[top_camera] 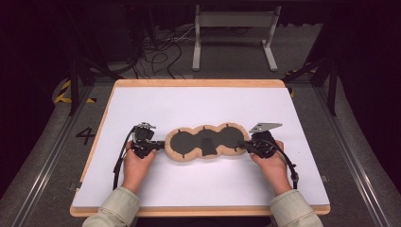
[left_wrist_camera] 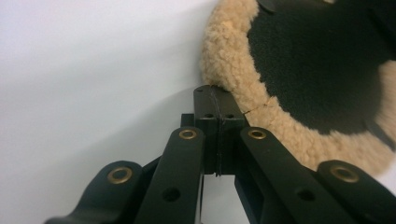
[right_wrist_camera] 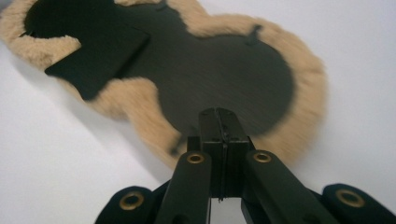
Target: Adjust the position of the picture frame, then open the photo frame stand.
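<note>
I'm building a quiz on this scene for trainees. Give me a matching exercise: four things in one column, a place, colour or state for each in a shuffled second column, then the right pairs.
Things:
1. left gripper
2. right gripper
3. fleece pad
4. black flap

Descriptions:
A. tan fluffy rim around three dark round lobes
B. jaws shut at the pad's left end
C. lies on the pad's middle lobe
D. jaws shut at the pad's right end

Pairs: 1-B, 2-D, 3-A, 4-C

Black tongs [top_camera: 161, 144] with brass rivets, trailing cables; pale green sleeves [top_camera: 117, 207].
</note>
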Demonstrator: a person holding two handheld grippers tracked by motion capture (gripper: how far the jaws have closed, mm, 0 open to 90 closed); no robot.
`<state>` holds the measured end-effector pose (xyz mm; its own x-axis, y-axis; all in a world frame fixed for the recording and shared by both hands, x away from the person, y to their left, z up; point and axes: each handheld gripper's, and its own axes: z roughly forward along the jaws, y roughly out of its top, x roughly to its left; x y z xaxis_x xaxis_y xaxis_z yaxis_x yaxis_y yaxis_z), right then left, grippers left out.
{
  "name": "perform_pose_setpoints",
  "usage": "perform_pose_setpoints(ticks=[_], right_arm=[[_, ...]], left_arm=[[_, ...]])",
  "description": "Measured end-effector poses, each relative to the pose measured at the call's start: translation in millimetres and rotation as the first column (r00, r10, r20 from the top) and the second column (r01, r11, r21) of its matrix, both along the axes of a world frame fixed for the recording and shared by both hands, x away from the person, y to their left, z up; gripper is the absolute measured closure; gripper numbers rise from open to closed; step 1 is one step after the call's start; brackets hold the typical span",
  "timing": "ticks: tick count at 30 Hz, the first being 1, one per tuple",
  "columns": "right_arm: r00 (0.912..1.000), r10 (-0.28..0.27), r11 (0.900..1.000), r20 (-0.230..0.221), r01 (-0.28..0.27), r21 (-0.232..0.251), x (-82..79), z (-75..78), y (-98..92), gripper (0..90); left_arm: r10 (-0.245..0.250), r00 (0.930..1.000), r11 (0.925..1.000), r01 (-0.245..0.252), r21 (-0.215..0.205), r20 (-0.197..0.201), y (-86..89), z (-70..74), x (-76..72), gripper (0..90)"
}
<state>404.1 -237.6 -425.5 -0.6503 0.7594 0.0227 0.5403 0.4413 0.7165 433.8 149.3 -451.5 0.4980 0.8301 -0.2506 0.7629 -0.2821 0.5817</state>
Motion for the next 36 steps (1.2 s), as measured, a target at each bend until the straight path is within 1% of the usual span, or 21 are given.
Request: perform_pose_setpoints(ticks=[1,2,4,5,6,7,9,12,13,15,17,18,19,21,24,26,28,29,31,34,36], right_arm=[[0.9997,0.001,1.0,0.022,0.0,-0.03,-2.5,2.0,2.8,90.0],[0.9992,0.0,1.0,0.039,0.001,-0.027,-5.7,4.3,3.7,90.0],[0.9988,0.02,1.0,0.044,-0.02,0.021,-12.2,10.4,0.8,90.0],[0.9979,0.046,0.998,0.045,-0.048,0.041,-17.0,13.9,0.0,90.0],[0.9979,0.046,0.998,0.045,-0.048,0.041,-17.0,13.9,0.0,90.0],[0.9974,0.063,0.997,0.035,-0.064,0.046,-22.6,14.9,3.0,90.0],[0.9969,0.073,0.996,0.03,-0.074,0.045,-24.2,14.8,4.3,90.0],[0.9941,0.107,0.993,0.016,-0.108,0.048,-31.5,13.6,11.9,90.0],[0.9934,0.114,0.992,0.013,-0.114,0.048,-34.3,13.3,14.2,90.0],[0.9919,0.126,0.991,0.012,-0.127,0.042,-39.4,13.2,17.4,90.0],[0.9901,0.14,0.989,0.009,-0.14,0.041,-44.4,13.2,19.5,90.0],[0.9897,0.143,0.989,0.009,-0.143,0.042,-45.4,13.3,19.7,90.0],[0.9893,0.146,0.988,0.009,-0.146,0.044,-46.0,13.3,19.8,90.0],[0.9895,0.144,0.988,0.005,-0.145,0.046,-47.1,13.1,20.3,90.0],[0.9884,0.152,0.988,0.0,-0.151,0.042,-46.3,12.2,20.5,90.0],[0.9879,0.155,0.987,-0.004,-0.155,0.04,-44.8,11.0,21.3,90.0],[0.9866,0.162,0.986,-0.017,-0.161,0.034,-42.7,8.8,22.8,87.2],[0.9848,0.17,0.985,-0.032,-0.17,0.021,-40.8,7.3,24.5,86.8],[0.9822,0.182,0.983,-0.045,-0.182,0.007,-39.6,6.6,26.7,87.3],[0.9796,0.195,0.981,-0.049,-0.195,-0.001,-38.8,6.5,28.7,87.6],[0.9773,0.203,0.979,-0.061,-0.204,-0.004,-37.8,6.0,30.0,87.9]], left_arm=[[0.013,0.9998,0.9995,-0.014,0.029,0.015,-2.4,1.2,-0.4,89.7],[0.033,0.9994,0.9993,-0.034,0.016,0.011,-2.8,1.0,-0.1,87.2],[0.037,0.9993,0.9992,-0.037,-0.012,0.003,-1.5,-0.5,2.6,87.7],[0.04,0.9992,0.9987,-0.04,-0.031,-0.001,-1.4,-1.8,5.2,89.8],[0.04,0.9992,0.9987,-0.04,-0.031,-0.001,-1.4,-1.8,5.2,90.0],[0.041,0.9992,0.9988,-0.041,-0.028,0.0,-2.8,-1.5,6.0,90.0],[0.043,0.999,0.9989,-0.043,-0.016,0.005,-5.7,-1.1,7.3,90.0],[0.035,0.9993,0.9992,-0.035,0.019,0.01,-10.7,1.3,9.8,90.0],[0.038,0.9992,0.9991,-0.039,0.018,0.011,-11.8,1.2,10.5,90.0],[0.035,0.9994,0.9994,-0.035,0.002,0.005,-13.4,1.5,13.8,90.0],[0.035,0.9993,0.9994,-0.035,-0.001,0.012,-13.5,2.3,15.7,89.9],[0.042,0.999,0.999,-0.041,-0.016,0.019,-11.9,2.2,17.7,88.2],[0.042,0.999,0.999,-0.041,-0.016,0.019,-11.9,2.2,17.7,86.6],[0.044,0.999,0.9981,-0.044,-0.043,0.003,-7.2,1.4,20.5,83.8],[0.048,0.9988,0.9978,-0.048,-0.047,0.002,-4.7,2.0,19.8,80.3],[0.037,0.9993,0.9983,-0.036,-0.046,0.011,-1.8,4.7,17.7,75.7],[0.003,0.9995,0.9992,-0.001,-0.039,0.032,1.5,8.6,13.4,72.6],[-0.043,0.9974,0.9988,0.044,-0.022,0.058,3.8,11.3,9.0,67.6],[-0.091,0.9934,0.9956,0.092,-0.016,0.069,7.0,14.0,3.6,64.3],[-0.111,0.9907,0.9938,0.111,-0.003,0.079,8.8,16.7,-1.1,63.2],[-0.139,0.9863,0.9903,0.138,0.014,0.089,9.9,20.4,-5.1,62.9]])
